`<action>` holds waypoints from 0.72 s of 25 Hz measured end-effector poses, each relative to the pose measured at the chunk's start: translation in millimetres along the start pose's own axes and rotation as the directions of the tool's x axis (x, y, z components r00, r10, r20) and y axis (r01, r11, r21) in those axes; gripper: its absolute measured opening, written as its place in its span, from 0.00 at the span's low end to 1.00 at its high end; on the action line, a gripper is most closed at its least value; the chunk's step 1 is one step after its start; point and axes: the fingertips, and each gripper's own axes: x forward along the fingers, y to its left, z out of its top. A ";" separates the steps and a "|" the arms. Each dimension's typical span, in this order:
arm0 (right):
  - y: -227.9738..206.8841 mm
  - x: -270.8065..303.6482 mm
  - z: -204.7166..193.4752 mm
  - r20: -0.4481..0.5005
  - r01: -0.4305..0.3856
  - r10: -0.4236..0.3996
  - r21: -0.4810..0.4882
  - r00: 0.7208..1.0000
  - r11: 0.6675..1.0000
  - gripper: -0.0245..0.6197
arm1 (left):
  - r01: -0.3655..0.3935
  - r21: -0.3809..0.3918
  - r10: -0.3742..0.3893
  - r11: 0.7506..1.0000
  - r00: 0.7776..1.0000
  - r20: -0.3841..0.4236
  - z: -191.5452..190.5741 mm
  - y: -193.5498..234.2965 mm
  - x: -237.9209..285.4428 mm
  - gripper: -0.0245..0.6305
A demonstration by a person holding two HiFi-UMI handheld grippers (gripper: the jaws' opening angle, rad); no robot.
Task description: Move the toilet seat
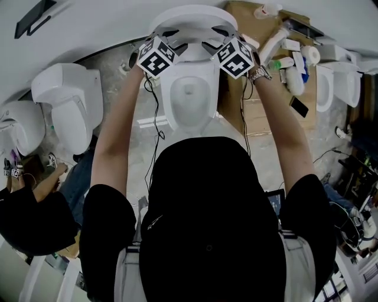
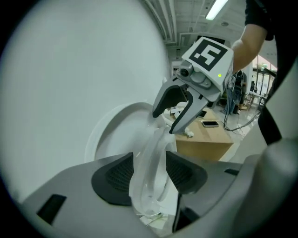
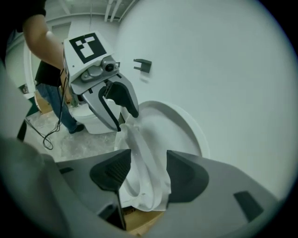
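Note:
A white toilet [image 1: 189,103] stands against the wall ahead of me. Its seat [image 1: 192,17] and lid are raised at the back. My left gripper [image 1: 169,36] is at the seat's left side and my right gripper [image 1: 215,35] at its right side. In the left gripper view the thin white seat ring [image 2: 151,158] runs between the open jaws of the left gripper [image 2: 149,175], with the lid [image 2: 111,135] behind it. In the right gripper view the seat ring [image 3: 144,158] lies between the open jaws of the right gripper [image 3: 148,174]. Each view shows the other gripper across the ring.
Other white toilets stand to the left [image 1: 68,100] and right [image 1: 339,82]. A cardboard box [image 1: 260,115] at the right carries bottles and a phone [image 1: 299,106]. Cables hang from both grippers over the grey floor. Another person [image 1: 26,221] crouches at lower left.

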 end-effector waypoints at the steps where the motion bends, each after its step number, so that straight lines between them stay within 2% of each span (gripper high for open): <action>1: 2.6 -4.2 0.9 0.018 0.009 -0.009 0.024 1.000 1.000 0.39 | -0.015 -0.028 0.015 0.999 1.000 0.026 1.4 -1.5 -5.8 0.35; 5: 16.0 -24.6 7.9 0.088 0.035 -0.043 0.095 0.995 0.995 0.39 | -0.067 -0.157 0.089 0.985 0.986 0.140 10.2 -9.1 -31.3 0.35; 9: 35.8 -47.9 21.2 0.184 0.017 -0.053 0.188 0.982 0.982 0.37 | -0.070 -0.276 0.144 0.959 0.956 0.257 23.6 -23.5 -64.2 0.35; 12: 39.1 -72.3 30.7 0.271 0.040 -0.118 0.276 0.955 0.960 0.26 | -0.060 -0.330 0.172 0.942 0.932 0.320 32.2 -36.1 -87.1 0.34; 18: 42.7 -119.0 36.5 0.348 0.062 -0.231 0.435 0.909 0.898 0.09 | -0.081 -0.389 0.249 0.918 0.880 0.405 47.7 -48.3 -129.1 0.20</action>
